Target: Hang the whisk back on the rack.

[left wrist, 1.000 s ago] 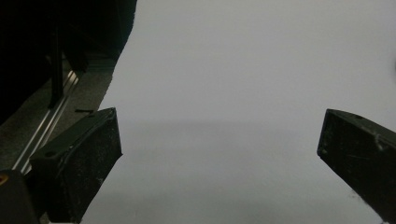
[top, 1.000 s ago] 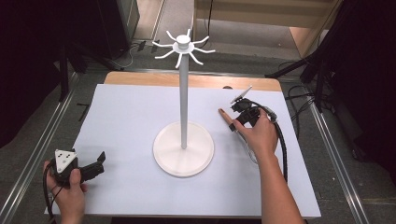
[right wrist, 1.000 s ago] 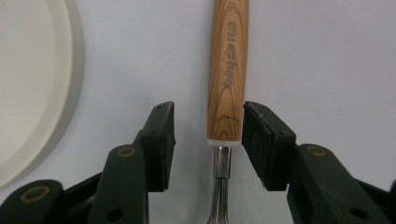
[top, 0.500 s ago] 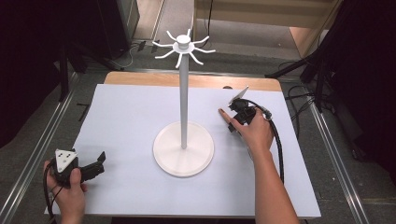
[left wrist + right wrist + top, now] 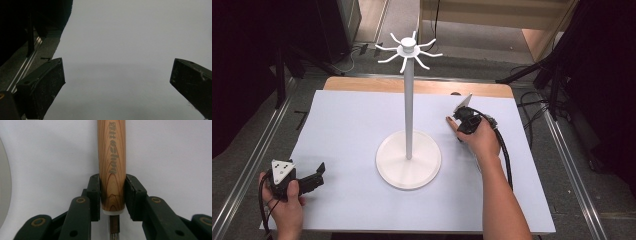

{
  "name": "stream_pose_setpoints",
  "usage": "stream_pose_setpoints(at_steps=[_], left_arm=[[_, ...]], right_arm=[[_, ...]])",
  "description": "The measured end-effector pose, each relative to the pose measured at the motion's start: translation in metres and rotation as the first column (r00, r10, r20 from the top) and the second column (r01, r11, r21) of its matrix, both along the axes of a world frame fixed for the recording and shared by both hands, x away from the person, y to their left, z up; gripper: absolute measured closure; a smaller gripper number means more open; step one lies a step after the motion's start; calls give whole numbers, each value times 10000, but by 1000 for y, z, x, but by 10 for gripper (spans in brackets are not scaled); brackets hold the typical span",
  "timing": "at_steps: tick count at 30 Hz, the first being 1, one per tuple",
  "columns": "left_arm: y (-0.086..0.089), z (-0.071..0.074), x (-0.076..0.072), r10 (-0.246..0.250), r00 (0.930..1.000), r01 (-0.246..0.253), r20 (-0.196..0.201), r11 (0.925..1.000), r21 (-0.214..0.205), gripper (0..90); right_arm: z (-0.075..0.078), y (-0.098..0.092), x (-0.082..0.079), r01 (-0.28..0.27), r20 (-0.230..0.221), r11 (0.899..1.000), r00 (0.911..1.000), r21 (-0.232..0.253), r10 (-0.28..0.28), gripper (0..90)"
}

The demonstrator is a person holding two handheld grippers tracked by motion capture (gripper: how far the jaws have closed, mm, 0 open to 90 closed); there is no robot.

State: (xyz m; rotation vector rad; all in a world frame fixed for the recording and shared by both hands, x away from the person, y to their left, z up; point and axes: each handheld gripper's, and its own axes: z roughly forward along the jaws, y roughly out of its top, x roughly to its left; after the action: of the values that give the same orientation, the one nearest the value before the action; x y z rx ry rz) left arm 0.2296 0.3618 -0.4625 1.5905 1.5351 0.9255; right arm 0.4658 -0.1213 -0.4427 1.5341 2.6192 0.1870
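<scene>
Clamping a wooden handle [image 5: 112, 170], right tongs [image 5: 112, 197] hide its tip; left tongs [image 5: 117, 82] gape empty.

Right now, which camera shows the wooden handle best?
The right gripper view: the wooden handle shows close up, grain and lettering clear, clamped by the right gripper. The high view shows just its tip beside the hand.

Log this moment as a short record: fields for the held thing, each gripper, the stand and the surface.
held thing: wooden handle with printed lettering, white collar and thin metal end, lying on the sheet
right gripper: shut on the handle near its collar; jaws have just been closing
left gripper: open, nothing between the jaws
stand: white pole stand with round base and spoked top, mid-table
surface: pale sheet
</scene>
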Motion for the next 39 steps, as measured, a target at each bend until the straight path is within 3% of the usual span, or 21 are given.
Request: stream_pose_setpoints(at_steps=[4, 8, 11, 12, 14, 15, 16, 19, 20, 21, 22, 26, 27, 28, 29, 31, 32, 33, 37, 38, 39], left_arm=[[1, 0, 0, -16, 10000, 16, -33, 10000, -57, 2], [0, 0, 1, -19, 10000, 19, -53, 10000, -40, 2], [1, 0, 1, -24, 10000, 24, -64, 10000, -31, 2], [1, 0, 1, -24, 10000, 24, -64, 10000, -31, 2], [1, 0, 1, -24, 10000, 24, -56, 10000, -46, 2], [1, 0, 1, -24, 10000, 24, -56, 10000, -46, 2], [1, 0, 1, -26, 10000, 25, -58, 10000, -49, 2], [1, 0, 1, -25, 10000, 25, -62, 10000, -51, 2], [1, 0, 1, -28, 10000, 27, -62, 10000, -50, 2], [1, 0, 1, -35, 10000, 34, -67, 10000, -55, 2], [1, 0, 1, -36, 10000, 35, -71, 10000, -54, 2], [1, 0, 1, -35, 10000, 34, -59, 10000, -50, 2], [1, 0, 1, -35, 10000, 34, -59, 10000, -50, 2], [1, 0, 1, -33, 10000, 32, -52, 10000, -52, 2], [1, 0, 0, -38, 10000, 38, -42, 10000, -56, 2], [1, 0, 1, -25, 10000, 25, -53, 10000, -47, 2], [1, 0, 1, -25, 10000, 25, -53, 10000, -47, 2], [0, 0, 1, -30, 10000, 30, -61, 10000, -21, 2], [0, 0, 0, -50, 10000, 50, -23, 10000, 9, 2], [0, 0, 0, -41, 10000, 41, -18, 10000, 9, 2], [0, 0, 0, -41, 10000, 41, -18, 10000, 9, 2]], right_arm=[[0, -3, -1, 36, 16, 9998, 10000, 209, -36, 701], [4, -7, -11, -171, 658, 9992, 9977, 372, 147, 702], [14, -14, -23, -327, 1482, 9967, 9887, 737, 215, 702], [14, -14, -23, -327, 1482, 9967, 9887, 737, 215, 702], [26, -20, -35, -371, 2148, 9931, 9766, 1109, 125, 702], [26, -20, -35, -371, 2148, 9931, 9766, 1109, 125, 702], [32, -24, -43, -413, 2535, 9904, 9673, 1321, 66, 702], [39, -27, -50, -526, 2879, 9860, 9577, 1583, 48, 702], [47, -31, -57, -643, 3278, 9796, 9448, 1902, -17, 702], [47, -31, -57, -643, 3278, 9796, 9448, 1902, -17, 702], [54, -35, -64, -699, 3620, 9707, 9320, 2298, -186, 702], [65, -41, -78, -1032, 4253, 9441, 9041, 3130, -421, 702], [65, -41, -78, -1032, 4253, 9441, 9041, 3130, -421, 702], [69, -43, -85, -1288, 4546, 9244, 8891, 3590, -527, 702], [69, -43, -85, -1288, 4546, 9244, 8891, 3590, -527, 702], [74, -45, -95, -1449, 4857, 9021, 8705, 4065, -791, 702], [74, -45, -95, -1449, 4857, 9021, 8705, 4065, -791, 702], [77, -47, -101, -1552, 4988, 8835, 8612, 4420, -982, 702], [82, -49, -109, -1884, 5305, 8545, 8398, 4841, -1154, 702], [86, -51, -114, -2068, 5452, 8334, 8282, 5126, -1298, 702], [86, -51, -114, -2068, 5452, 8334, 8282, 5126, -1298, 702]])
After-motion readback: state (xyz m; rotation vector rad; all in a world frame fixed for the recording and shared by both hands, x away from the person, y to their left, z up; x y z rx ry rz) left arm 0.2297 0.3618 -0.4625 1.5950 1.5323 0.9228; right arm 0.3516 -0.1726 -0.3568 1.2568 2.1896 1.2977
